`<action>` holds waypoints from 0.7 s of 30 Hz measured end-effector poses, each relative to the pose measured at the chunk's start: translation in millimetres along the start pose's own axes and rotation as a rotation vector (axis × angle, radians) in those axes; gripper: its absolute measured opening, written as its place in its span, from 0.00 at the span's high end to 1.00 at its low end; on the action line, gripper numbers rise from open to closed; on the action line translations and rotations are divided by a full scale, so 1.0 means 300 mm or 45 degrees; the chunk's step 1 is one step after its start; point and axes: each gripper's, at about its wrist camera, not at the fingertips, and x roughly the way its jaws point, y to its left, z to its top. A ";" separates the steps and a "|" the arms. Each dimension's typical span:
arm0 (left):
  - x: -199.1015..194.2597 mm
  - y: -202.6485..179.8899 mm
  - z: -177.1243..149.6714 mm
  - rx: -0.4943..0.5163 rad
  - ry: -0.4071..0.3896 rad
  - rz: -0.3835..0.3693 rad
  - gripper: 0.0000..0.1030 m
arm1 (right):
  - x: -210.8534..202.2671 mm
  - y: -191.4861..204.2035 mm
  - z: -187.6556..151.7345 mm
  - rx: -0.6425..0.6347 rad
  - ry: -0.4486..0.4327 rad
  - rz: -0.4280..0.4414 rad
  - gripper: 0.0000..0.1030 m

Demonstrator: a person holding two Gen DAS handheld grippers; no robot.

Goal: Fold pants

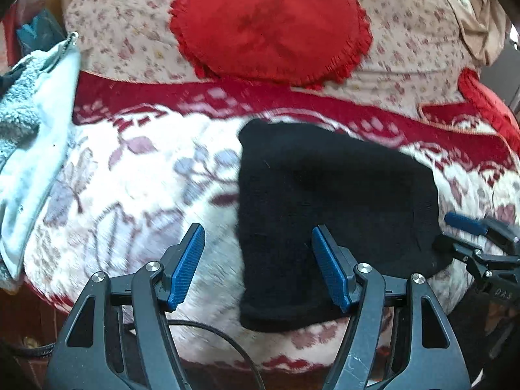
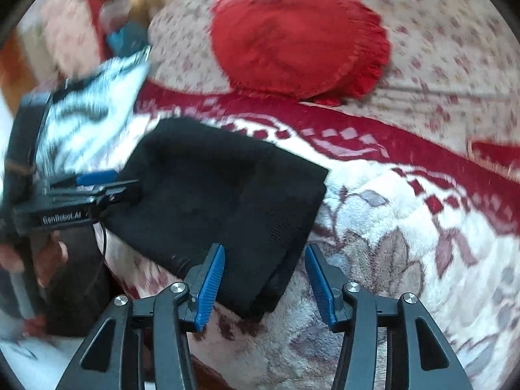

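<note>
The black pants (image 1: 334, 201) lie folded into a compact rectangle on the floral blanket; they also show in the right wrist view (image 2: 221, 201). My left gripper (image 1: 258, 268) is open and empty, hovering over the pants' near left edge. My right gripper (image 2: 265, 284) is open and empty over the pants' near right corner. The right gripper shows at the right edge of the left wrist view (image 1: 468, 227). The left gripper shows at the left of the right wrist view (image 2: 97, 182).
A white and red floral blanket (image 1: 136, 175) covers the surface. A red round cushion (image 1: 269, 29) leans on a flowered pillow (image 1: 406, 48) behind. A light blue fleece garment (image 1: 32, 123) lies at the left. A black cable (image 1: 208, 328) runs below the left gripper.
</note>
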 end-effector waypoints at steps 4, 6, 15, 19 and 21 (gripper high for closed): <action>0.044 0.053 0.023 -0.070 0.045 -0.066 0.33 | 0.066 -0.057 -0.008 0.158 0.023 0.104 0.40; 0.069 0.071 0.021 -0.116 0.067 -0.127 0.33 | 0.083 -0.081 -0.012 0.238 0.011 0.179 0.39; 0.166 0.071 0.026 -0.212 0.119 -0.292 0.19 | 0.169 -0.106 0.027 0.287 -0.015 0.330 0.33; 0.178 0.044 0.032 -0.218 0.106 -0.292 0.18 | 0.173 -0.110 0.024 0.294 -0.047 0.339 0.37; 0.176 0.025 0.031 -0.199 0.102 -0.285 0.22 | 0.167 -0.111 0.027 0.293 -0.056 0.330 0.44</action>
